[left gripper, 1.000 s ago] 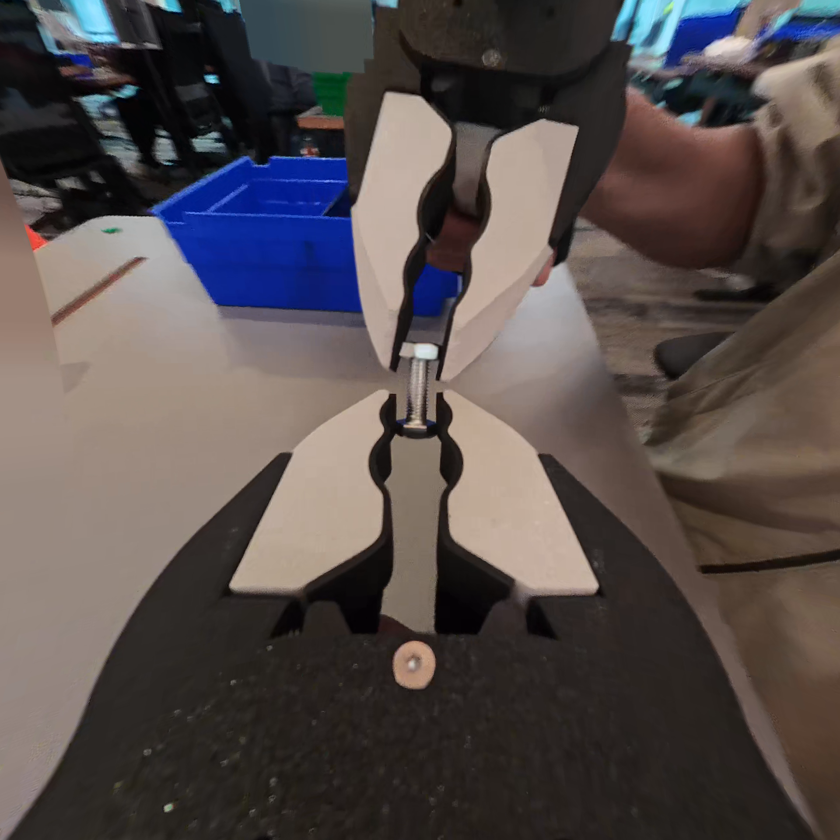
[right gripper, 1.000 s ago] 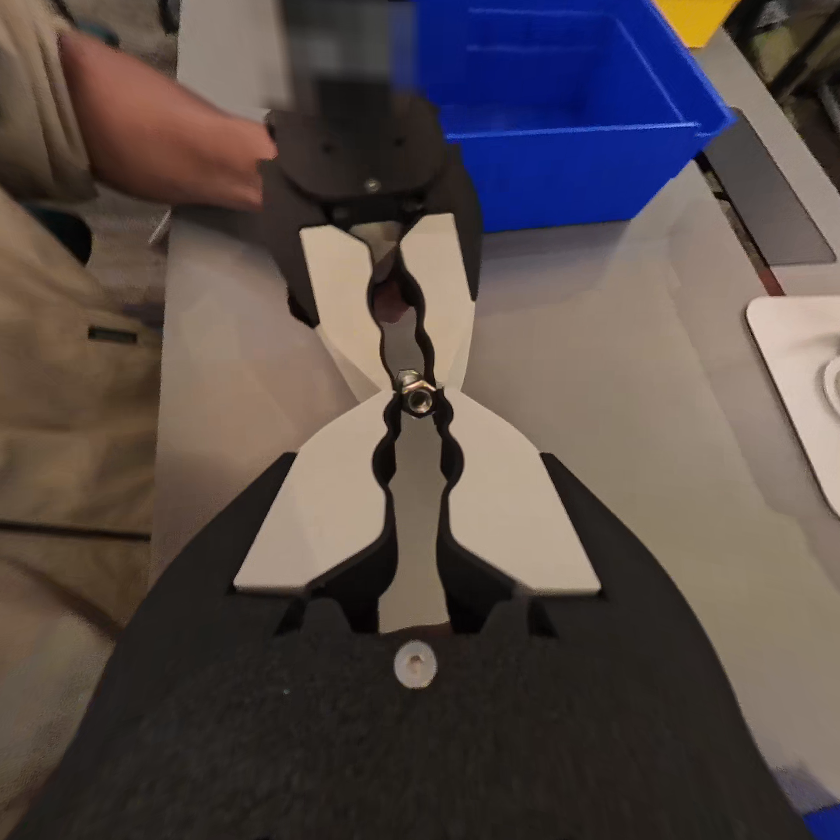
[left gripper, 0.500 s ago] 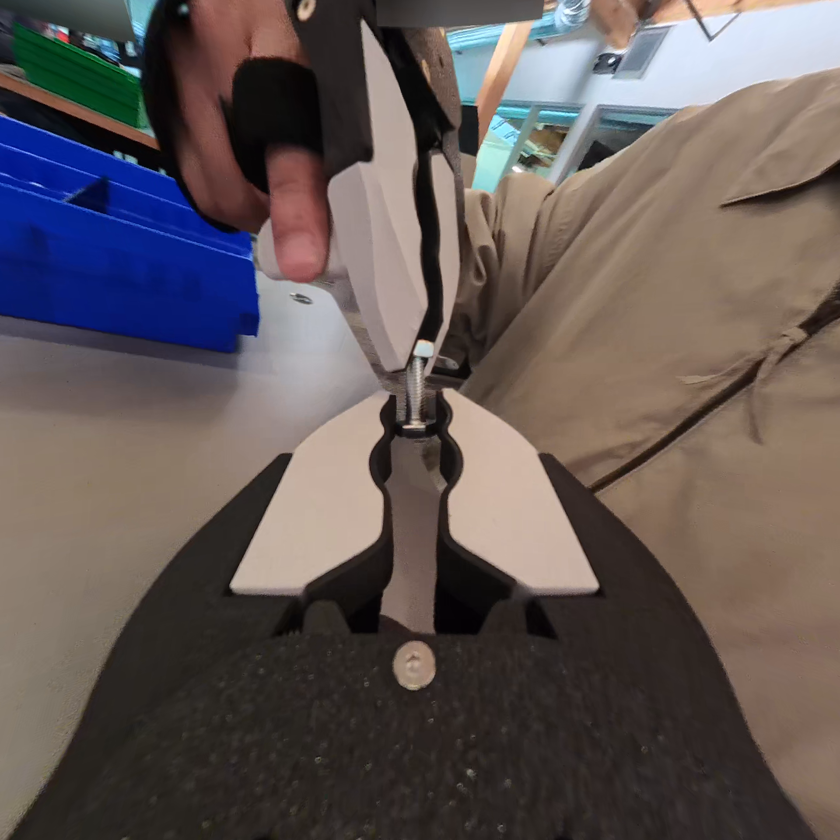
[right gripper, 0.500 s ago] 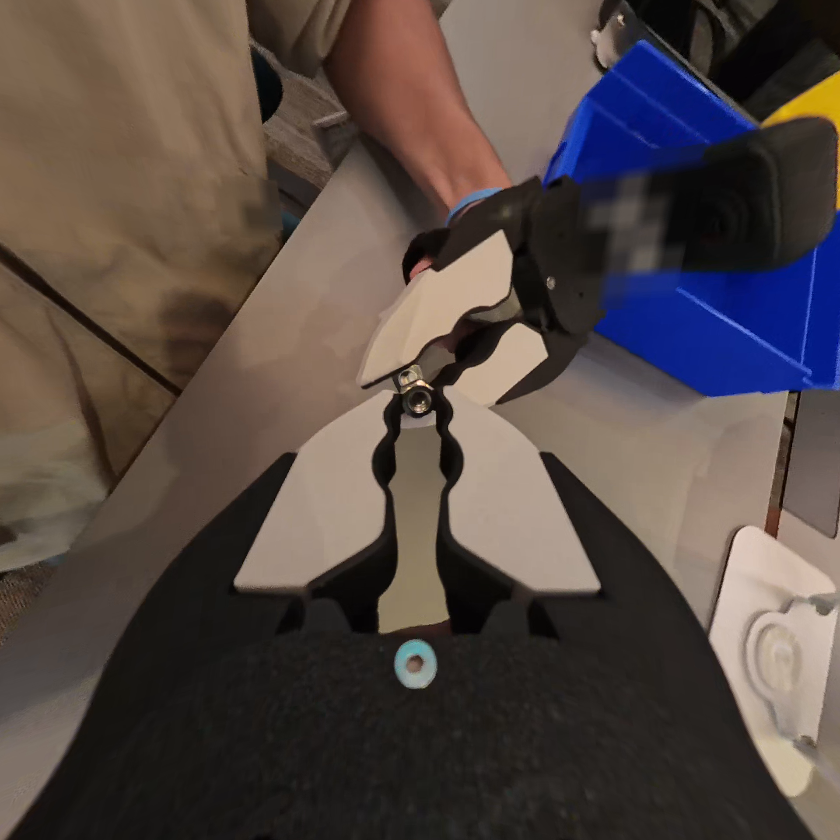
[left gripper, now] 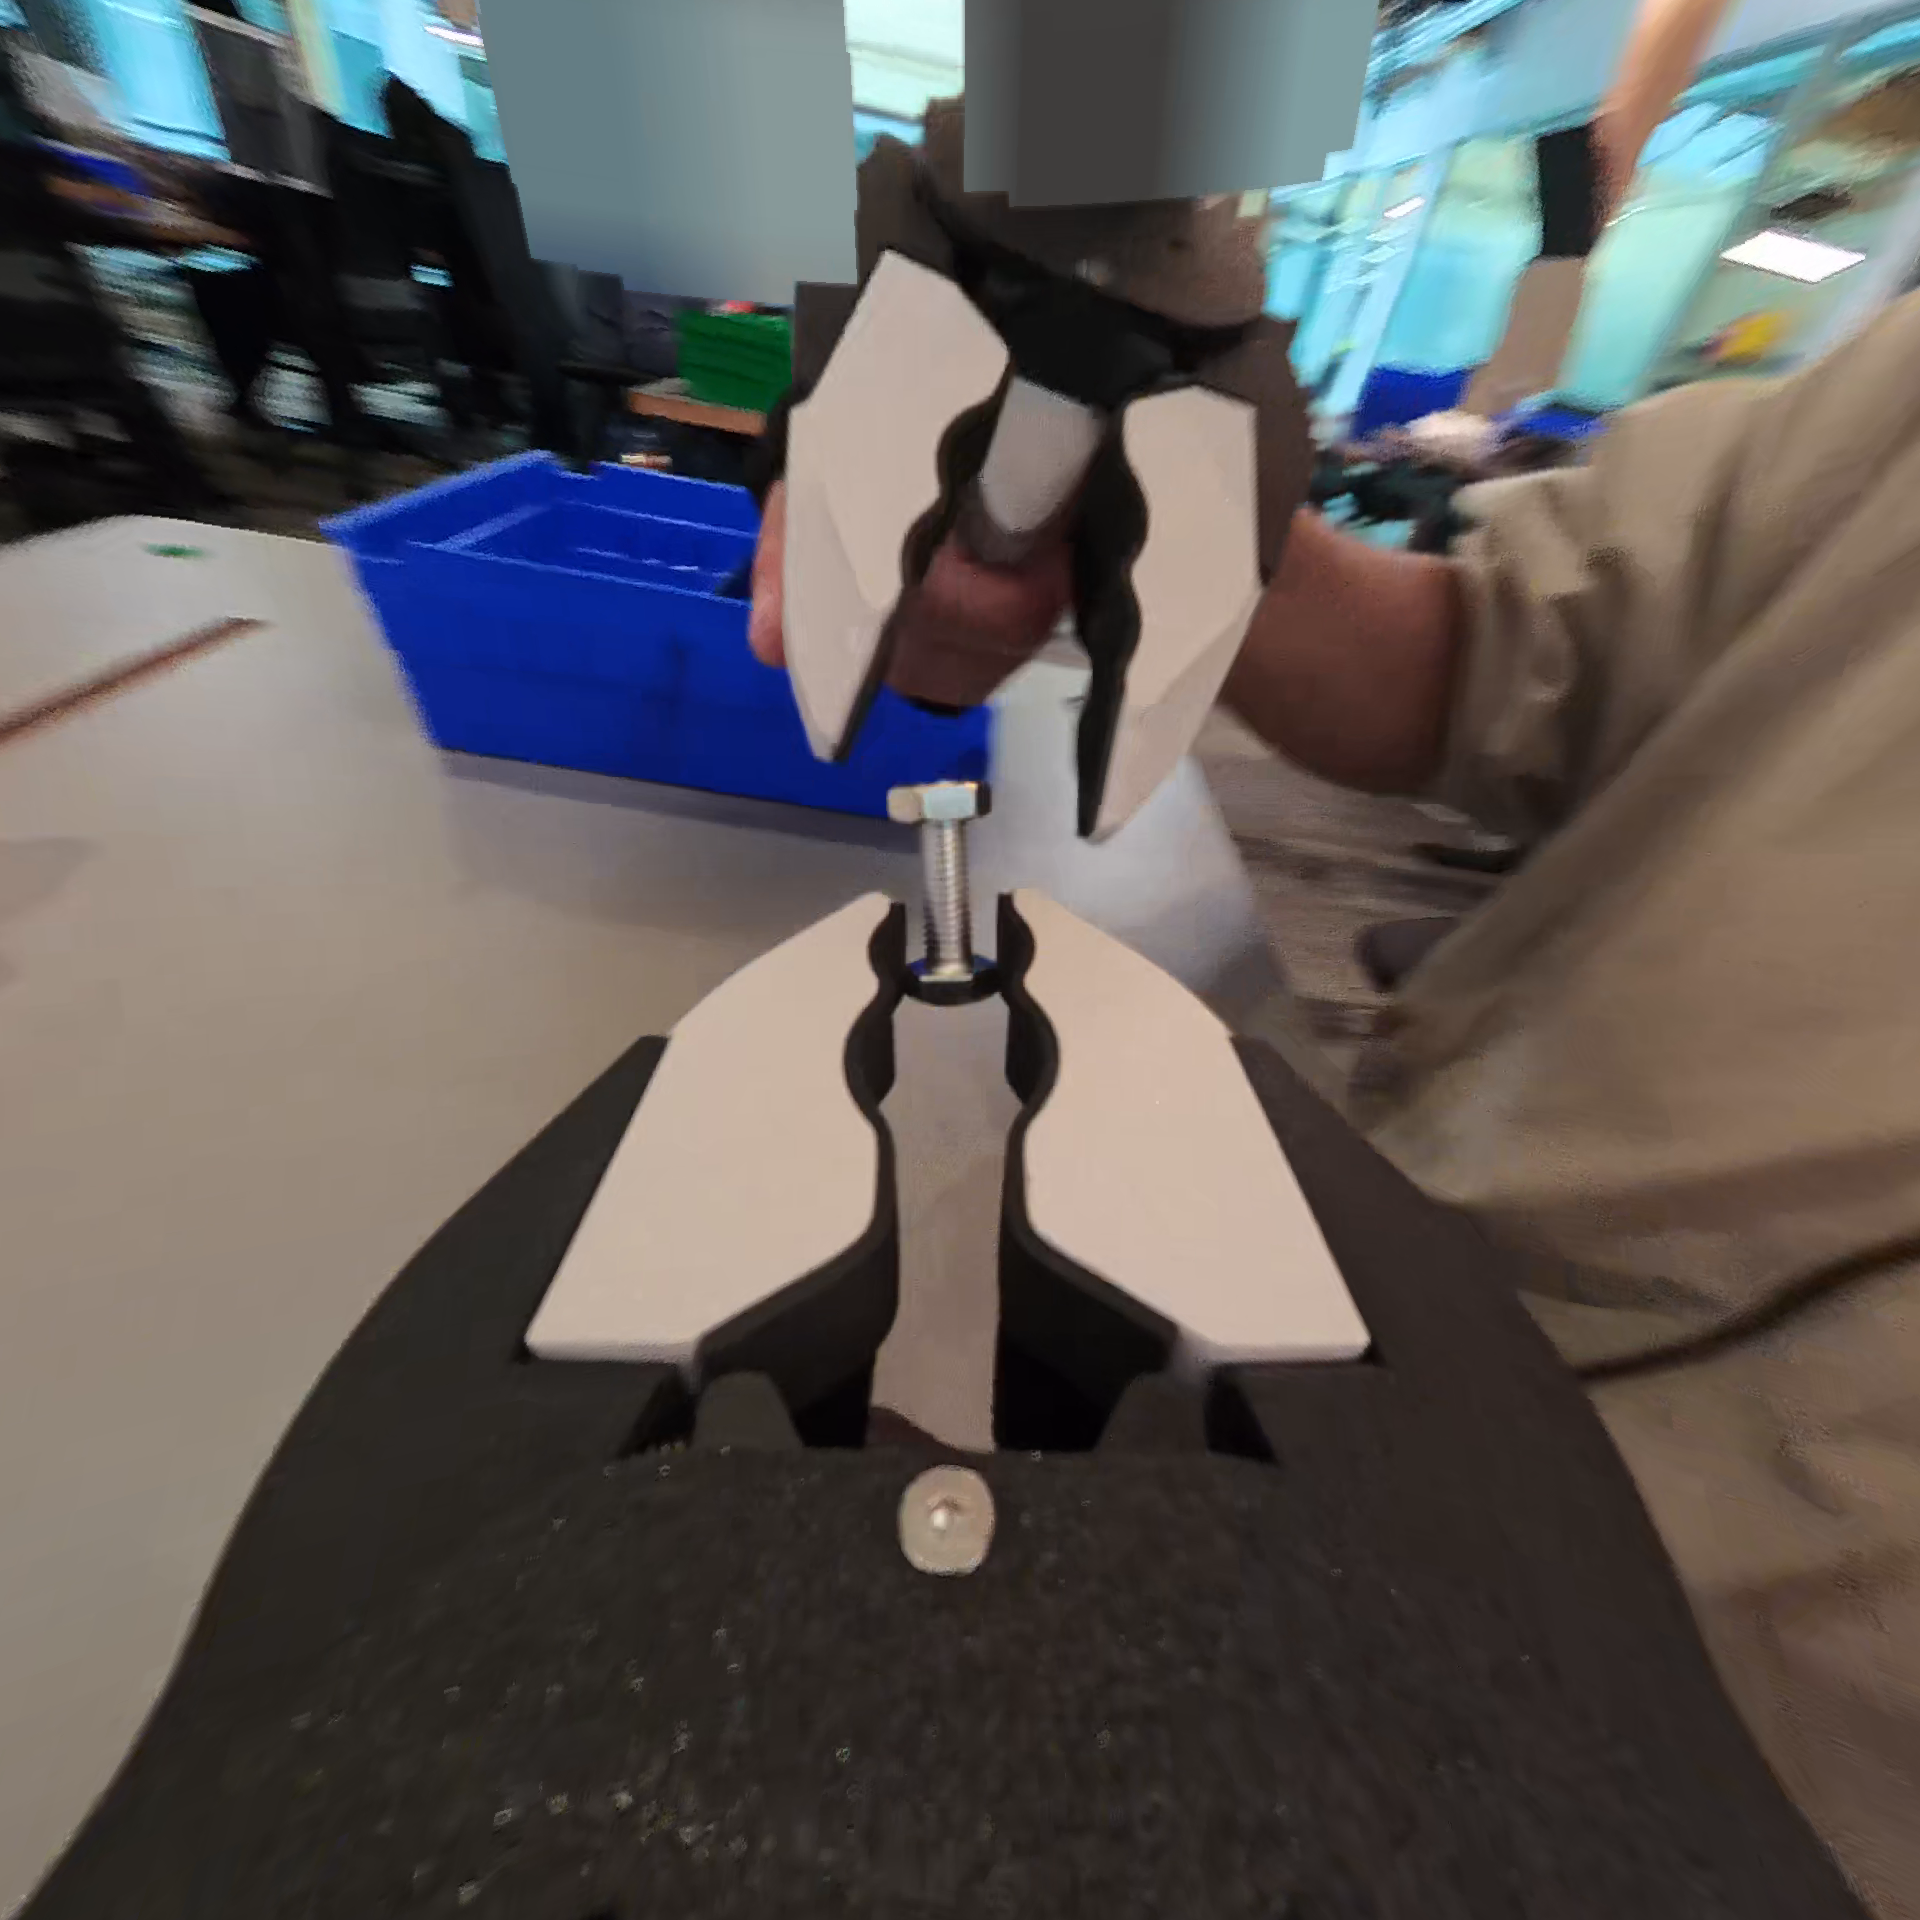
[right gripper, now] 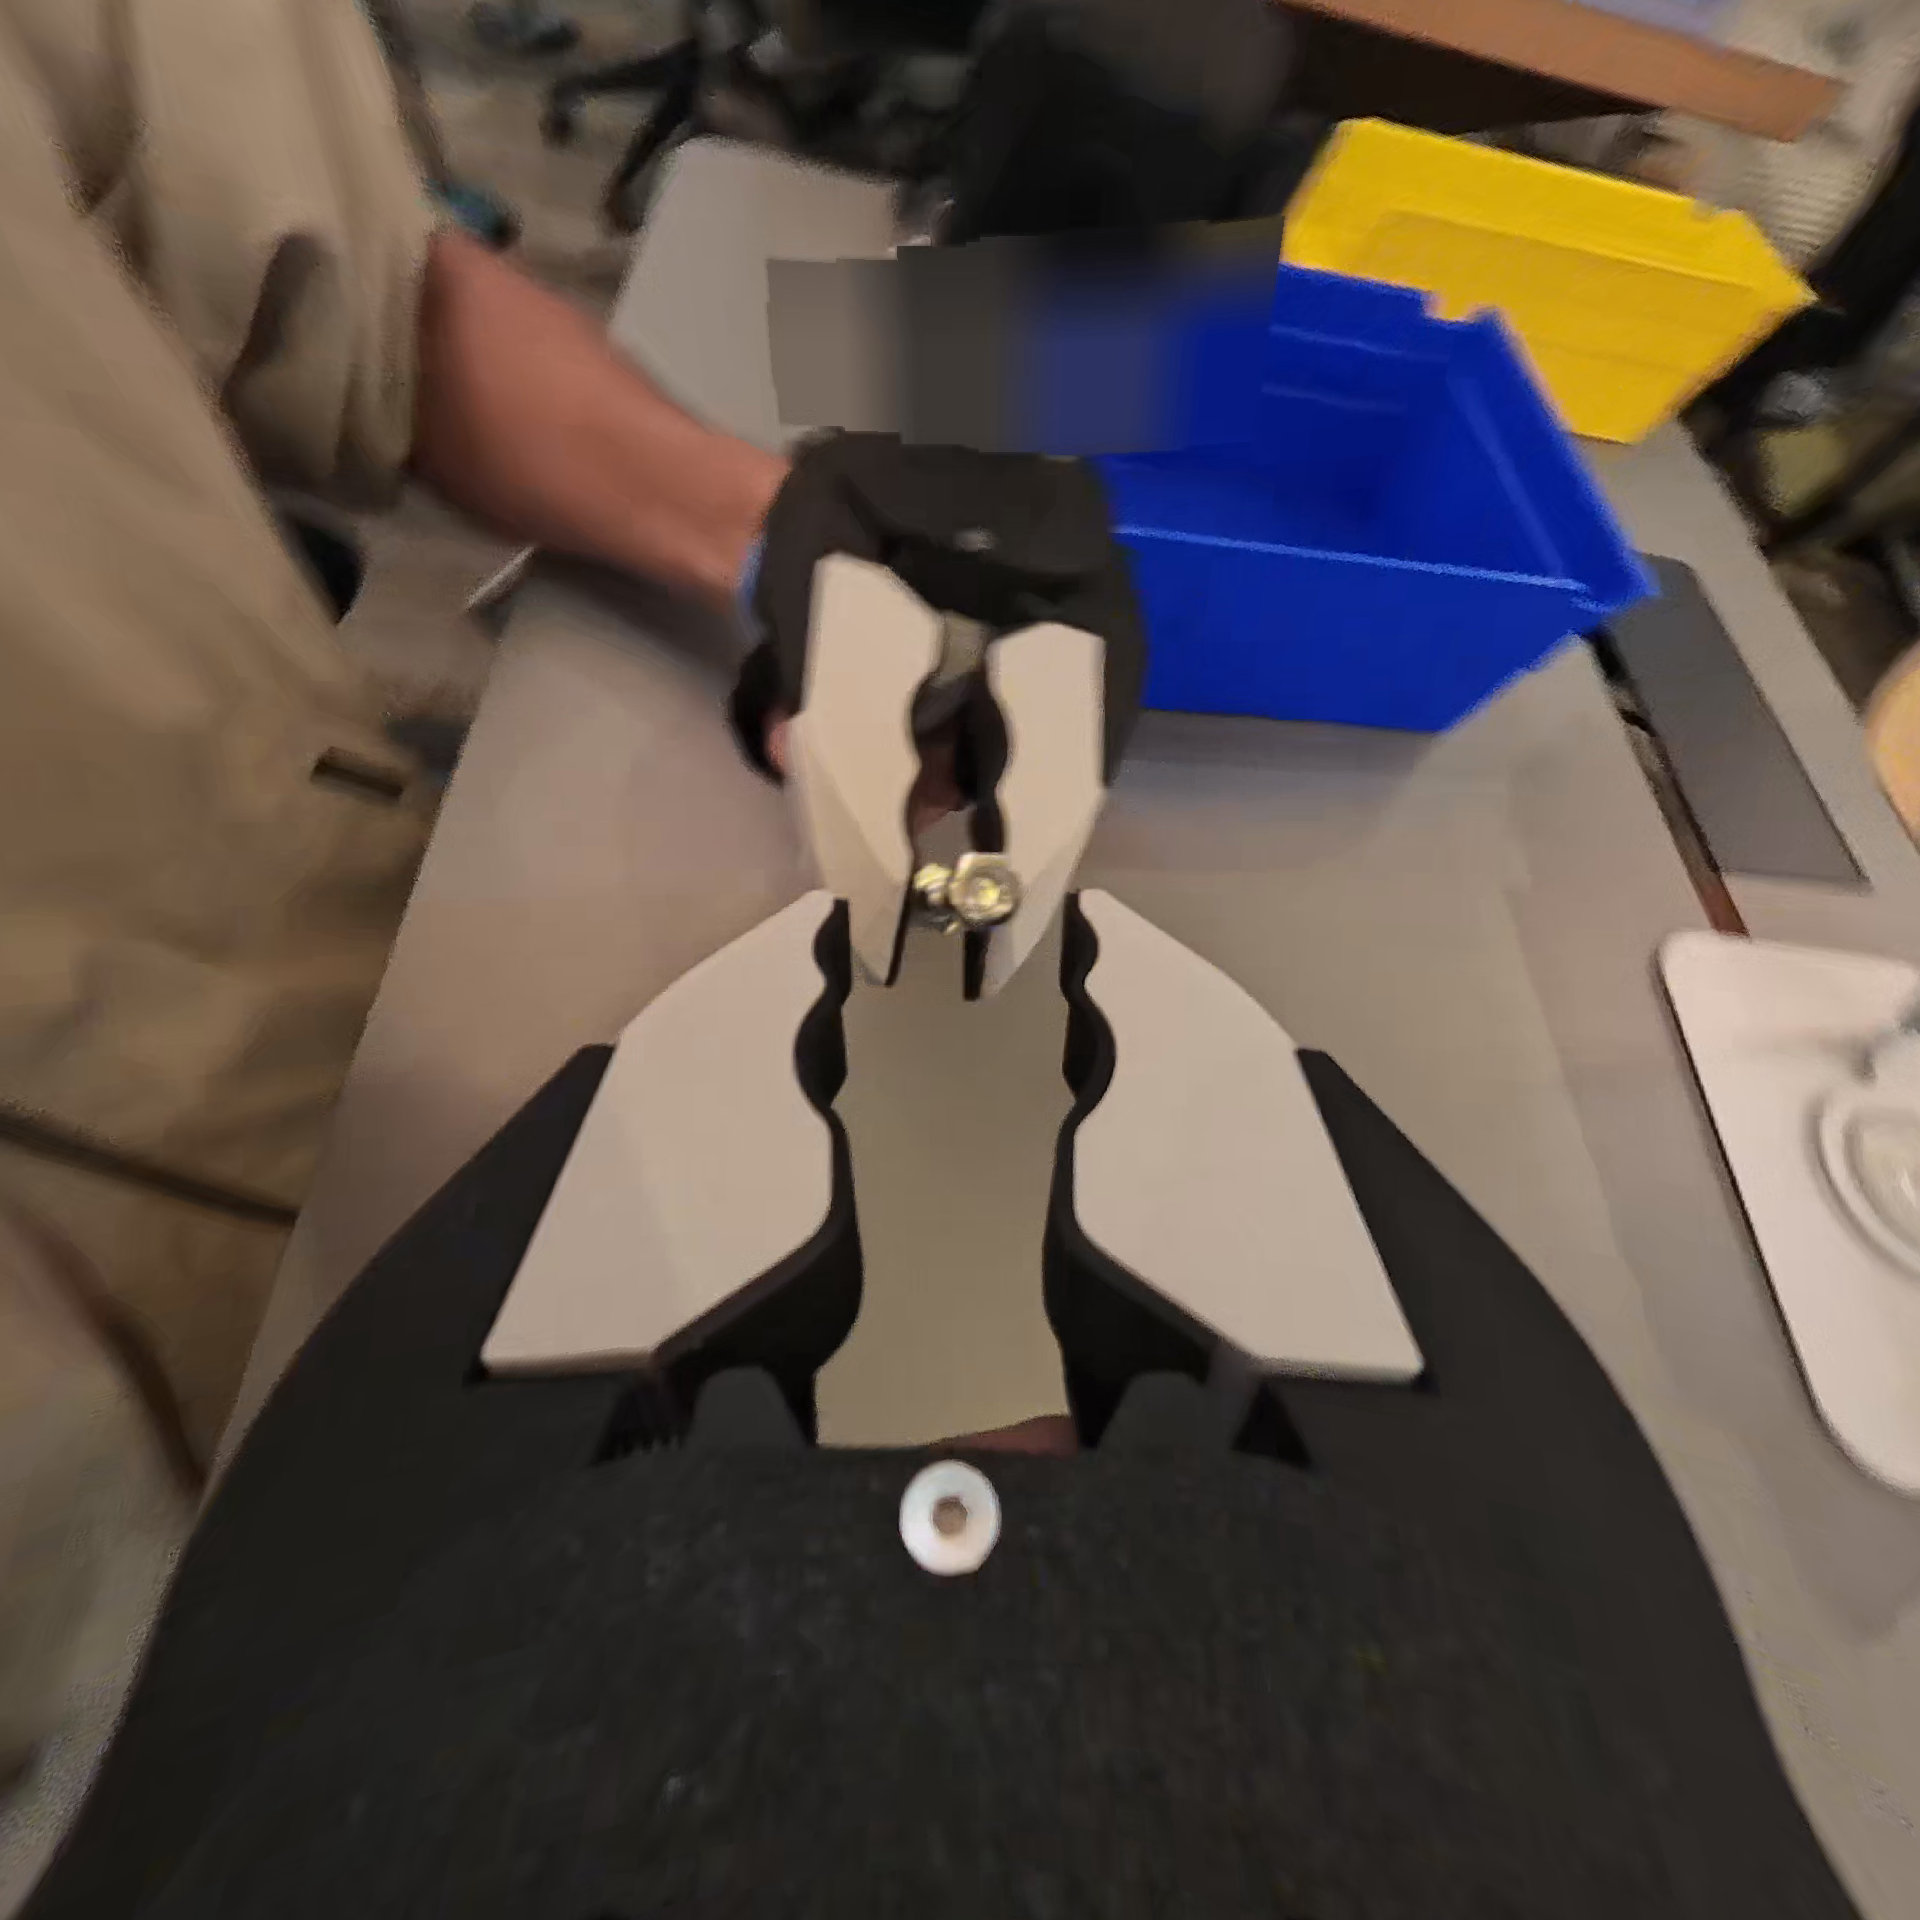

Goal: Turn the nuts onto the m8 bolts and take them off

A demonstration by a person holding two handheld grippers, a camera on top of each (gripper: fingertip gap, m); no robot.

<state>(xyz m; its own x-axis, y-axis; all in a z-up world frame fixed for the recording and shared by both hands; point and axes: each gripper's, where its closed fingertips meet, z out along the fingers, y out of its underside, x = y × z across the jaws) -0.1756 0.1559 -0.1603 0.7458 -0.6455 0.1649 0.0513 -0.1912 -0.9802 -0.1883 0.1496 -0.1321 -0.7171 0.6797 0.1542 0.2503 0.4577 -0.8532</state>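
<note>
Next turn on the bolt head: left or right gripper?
Right, I'd judge. The right gripper is open beside the bolt head, free to grip it; the left gripper is shut on its threaded end.

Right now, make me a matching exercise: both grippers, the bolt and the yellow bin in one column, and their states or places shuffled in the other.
Column one:
1. left gripper
2. right gripper
3. bolt
4. yellow bin

Column two:
a. open, holding nothing
b. beyond the blue bin
c. fingers shut on the threaded shank
d. hex head bare, lower end clamped

Pairs: 1-c, 2-a, 3-d, 4-b
</note>
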